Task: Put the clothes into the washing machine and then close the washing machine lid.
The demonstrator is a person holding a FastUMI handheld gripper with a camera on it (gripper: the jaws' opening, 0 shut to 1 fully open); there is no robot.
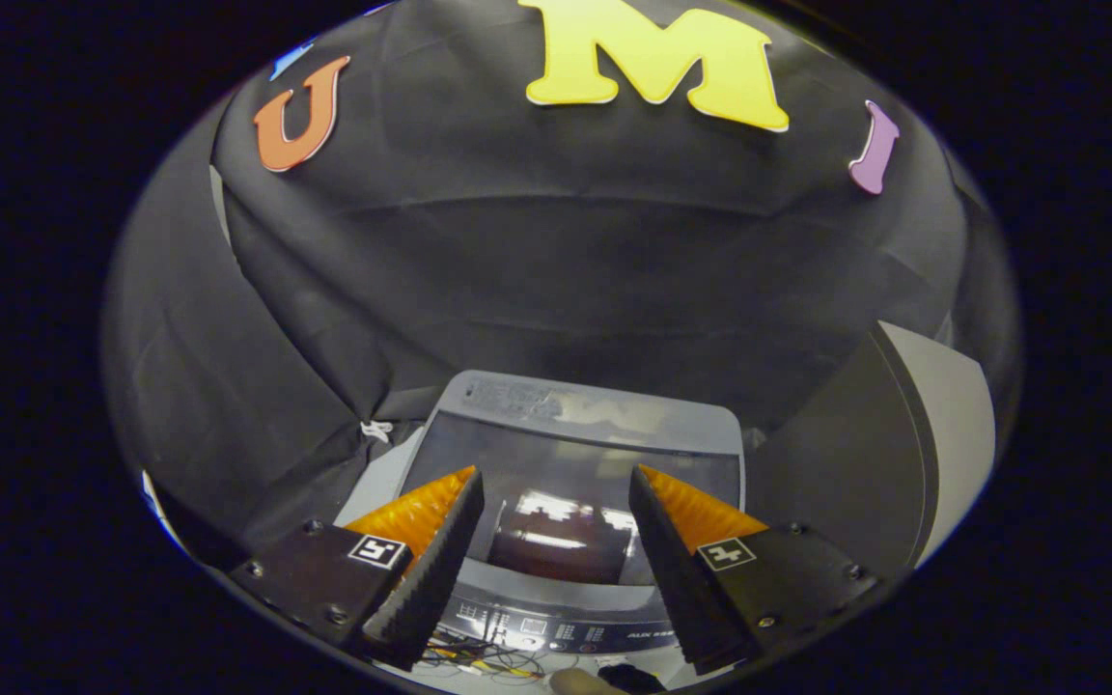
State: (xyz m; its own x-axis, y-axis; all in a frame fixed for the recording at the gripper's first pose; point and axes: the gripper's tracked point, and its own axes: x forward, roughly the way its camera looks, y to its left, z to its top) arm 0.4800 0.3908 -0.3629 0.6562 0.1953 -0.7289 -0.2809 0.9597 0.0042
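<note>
**Tongs open above closed washing machine**

Tongs (556, 502): spread wide, fingers well apart, nothing between them; held above the machine, pointing toward the far cloth wall. One finger (430, 569) at 7 o'clock of the lid window, the other (681, 569) at 5 o'clock.

Washing machine (575, 415): top-loader, grey, below and just ahead of the tongs. Lid (566, 463): down, flat, with a dark glossy window showing between the fingers; reflections on the glass hide the contents of the drum.

Control panel (566, 632): near edge of the machine, at 6 o'clock between the finger bases; buttons too small to tell.

Wires (479, 661): thin tangle just below the panel.

Clothes: cannot tell where they lie.

Grey panel (932, 425): upright, at 3 o'clock of the machine.
</note>
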